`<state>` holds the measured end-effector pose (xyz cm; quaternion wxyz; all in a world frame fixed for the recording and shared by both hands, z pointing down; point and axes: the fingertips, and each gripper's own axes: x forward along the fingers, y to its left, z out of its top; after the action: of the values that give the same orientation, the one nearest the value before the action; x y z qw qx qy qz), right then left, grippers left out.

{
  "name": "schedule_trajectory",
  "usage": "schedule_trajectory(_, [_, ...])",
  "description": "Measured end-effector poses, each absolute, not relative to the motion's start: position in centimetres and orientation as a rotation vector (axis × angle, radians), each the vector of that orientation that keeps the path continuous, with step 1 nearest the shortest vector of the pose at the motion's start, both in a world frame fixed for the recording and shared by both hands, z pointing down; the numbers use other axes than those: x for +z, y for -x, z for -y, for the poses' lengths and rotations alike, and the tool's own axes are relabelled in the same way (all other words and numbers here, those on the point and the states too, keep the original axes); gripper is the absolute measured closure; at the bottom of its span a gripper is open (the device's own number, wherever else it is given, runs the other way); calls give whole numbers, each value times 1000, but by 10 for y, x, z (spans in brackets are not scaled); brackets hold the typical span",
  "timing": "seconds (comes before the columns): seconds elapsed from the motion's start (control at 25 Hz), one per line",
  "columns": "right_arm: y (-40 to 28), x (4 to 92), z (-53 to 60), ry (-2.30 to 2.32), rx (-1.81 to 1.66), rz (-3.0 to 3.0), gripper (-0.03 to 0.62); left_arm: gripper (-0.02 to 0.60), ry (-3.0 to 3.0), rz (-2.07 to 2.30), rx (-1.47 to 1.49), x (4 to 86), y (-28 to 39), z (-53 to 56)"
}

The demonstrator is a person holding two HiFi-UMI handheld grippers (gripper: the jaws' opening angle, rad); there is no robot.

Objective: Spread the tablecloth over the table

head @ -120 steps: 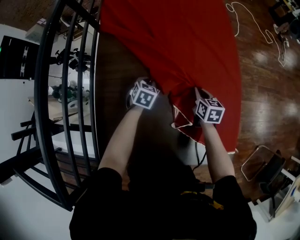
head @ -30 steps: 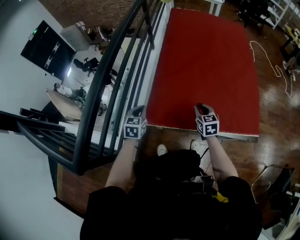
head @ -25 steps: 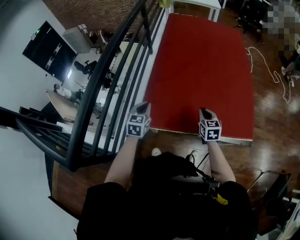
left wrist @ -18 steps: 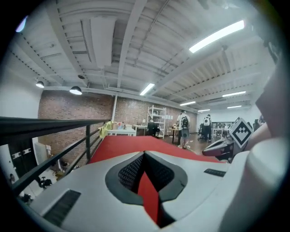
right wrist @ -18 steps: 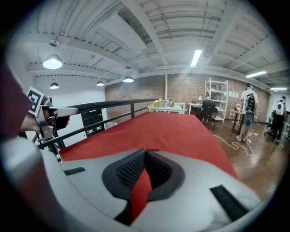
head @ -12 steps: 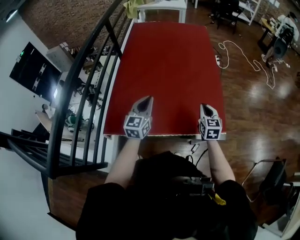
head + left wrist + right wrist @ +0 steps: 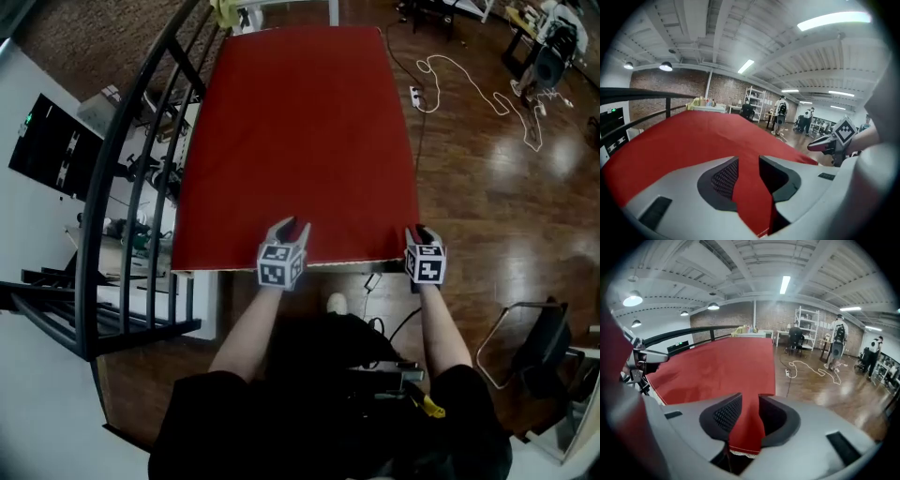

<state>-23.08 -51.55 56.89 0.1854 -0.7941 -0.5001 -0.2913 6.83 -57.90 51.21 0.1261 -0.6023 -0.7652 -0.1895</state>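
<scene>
Head view: the red tablecloth (image 7: 295,141) lies flat over the table, with a black railing (image 7: 131,159) beside it. The left gripper (image 7: 289,228) and right gripper (image 7: 419,232) are at the tablecloth's near hem.

Left gripper view: the jaws have just been opening and are released, with the hem between them.

Right gripper view: the same, with the tablecloth's trimmed corner between the parted jaws.

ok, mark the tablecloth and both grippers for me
tablecloth (image 7: 295,141): head view, middle of the spread red cloth.
left gripper (image 7: 292,228): head view, between its fingertips; jaws have just been opening, hem between.
right gripper (image 7: 421,229): head view, between its fingertips; jaws have just been opening, hem between.
</scene>
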Motion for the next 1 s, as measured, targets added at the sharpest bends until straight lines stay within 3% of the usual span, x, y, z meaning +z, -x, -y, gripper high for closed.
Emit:
schedule_trajectory(0.28, [227,628,526,2129,-912,1316,474,442,1661,2015,-728,585,-81,602])
schedule_trajectory(0.4, [230,632,526,2134,-960,1362,516,442,1591,1922,-774,613,-86,612])
schedule_trajectory(0.6, [231,635,528,2148,-1057,1366,519,451,1582,1906,-754,620,-88,613])
schedule_trajectory(0.68, [233,639,529,2141,-1080,1404,526,483,1590,1901,-753,621,-91,613])
schedule_trajectory(1.0, [231,638,542,2148,-1100,1410,531,485,1570,1923,-747,619,-96,623])
